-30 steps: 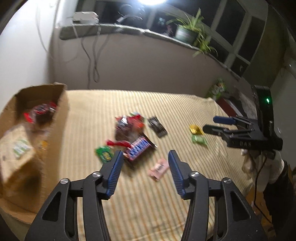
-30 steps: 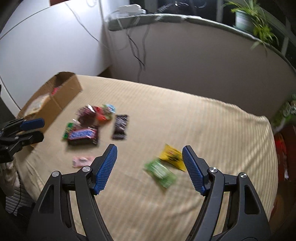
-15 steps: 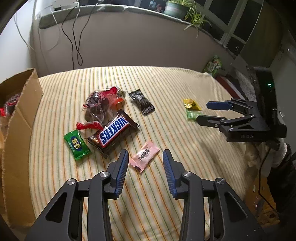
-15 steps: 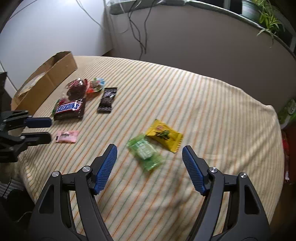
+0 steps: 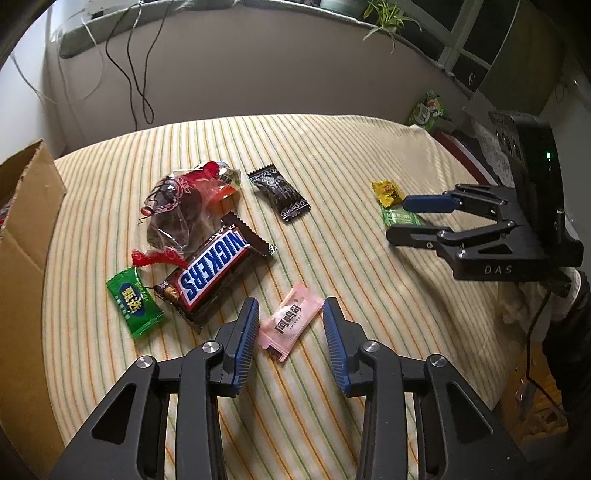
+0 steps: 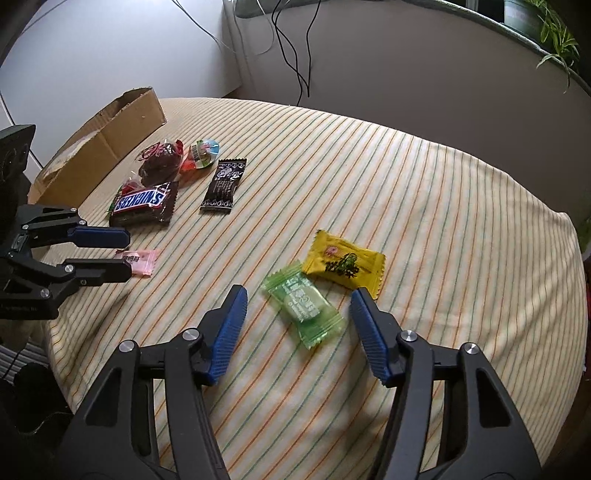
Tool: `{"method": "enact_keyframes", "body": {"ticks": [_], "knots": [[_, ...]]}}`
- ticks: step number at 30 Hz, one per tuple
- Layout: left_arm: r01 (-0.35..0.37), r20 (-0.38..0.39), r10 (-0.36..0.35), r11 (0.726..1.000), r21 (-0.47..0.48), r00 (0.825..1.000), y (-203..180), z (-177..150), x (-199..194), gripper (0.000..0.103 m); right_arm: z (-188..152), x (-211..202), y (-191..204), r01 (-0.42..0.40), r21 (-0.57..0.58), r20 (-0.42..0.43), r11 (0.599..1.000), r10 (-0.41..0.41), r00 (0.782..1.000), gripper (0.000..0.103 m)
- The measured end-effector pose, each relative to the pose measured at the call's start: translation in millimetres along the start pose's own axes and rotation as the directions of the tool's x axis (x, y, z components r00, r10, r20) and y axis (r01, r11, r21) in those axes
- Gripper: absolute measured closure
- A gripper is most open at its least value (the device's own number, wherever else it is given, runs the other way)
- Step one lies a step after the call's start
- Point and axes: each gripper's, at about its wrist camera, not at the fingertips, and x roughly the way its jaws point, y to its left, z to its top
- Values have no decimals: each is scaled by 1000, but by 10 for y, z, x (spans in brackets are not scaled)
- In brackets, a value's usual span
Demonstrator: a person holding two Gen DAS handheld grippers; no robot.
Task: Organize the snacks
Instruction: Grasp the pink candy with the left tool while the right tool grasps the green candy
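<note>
Several snacks lie on a striped tablecloth (image 5: 332, 155). My left gripper (image 5: 290, 310) hangs low over a pink candy (image 5: 290, 325). The candy lies between the blue pads, and neither pad touches it. My right gripper (image 6: 298, 297) has its jaws closing around a pale green candy (image 6: 304, 310), with a gap still on both sides. A yellow candy (image 6: 343, 264) lies just beyond it. Further left are a Snickers bar (image 5: 212, 271), a black wrapper (image 5: 280, 197), a dark green candy (image 5: 135, 302) and a clear bag with red trim (image 5: 177, 214).
An open cardboard box (image 5: 22, 229) with packets inside stands at the table's left edge. Behind the table runs a wall with hanging cables (image 5: 140, 74) and a sill with a plant (image 5: 388, 18). A green packet (image 5: 428, 110) lies off the far right corner.
Both grippers have sunk closer to the tablecloth. The left jaws have narrowed around the pink candy, and the right jaws have narrowed around the pale green candy.
</note>
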Motion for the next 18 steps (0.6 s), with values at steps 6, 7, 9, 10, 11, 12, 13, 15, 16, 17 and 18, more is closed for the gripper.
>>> {"method": "enact_keyframes", "body": {"ticks": [6,7,9,10,11,12,13,15,16,17,18], "knots": [[-17,-11,17,999,41,1000,-54,-59,24,77,10,4,42,17,-20,-8,1000,-17,1000,57],[-23,-11,23,999,49,1000,-76,-53,42,80,8,-2,48,17,-21,-9,1000,-17,1000,60],[-36,-8,37,997,61,999,-122,-50,66,83,0,-14,63,13,-20,-12,1000,-13,1000,65],[-39,-7,40,997,64,999,-128,-51,69,84,-1,-15,78,13,-23,-14,1000,-14,1000,67],[-42,-5,42,997,66,999,-136,-54,74,84,-2,-12,87,15,-27,-16,1000,-15,1000,69],[-45,-3,45,997,67,999,-140,-47,82,84,0,-7,105,19,-32,-17,999,-20,1000,70],[-47,-1,47,997,68,999,-146,-41,88,84,0,-7,120,24,-35,-19,999,-25,1000,72],[-49,2,49,997,66,999,-170,-20,112,84,0,-13,129,37,-31,-21,999,-37,999,75],[-47,4,47,997,61,999,-166,-20,110,84,4,-13,135,40,-30,-21,999,-41,999,79],[-45,5,44,997,57,999,-170,-22,110,84,-1,-22,131,43,-30,-20,999,-44,999,79],[-43,7,43,998,55,999,-168,-26,102,84,-1,-26,142,49,-30,-19,998,-49,999,79]]}}
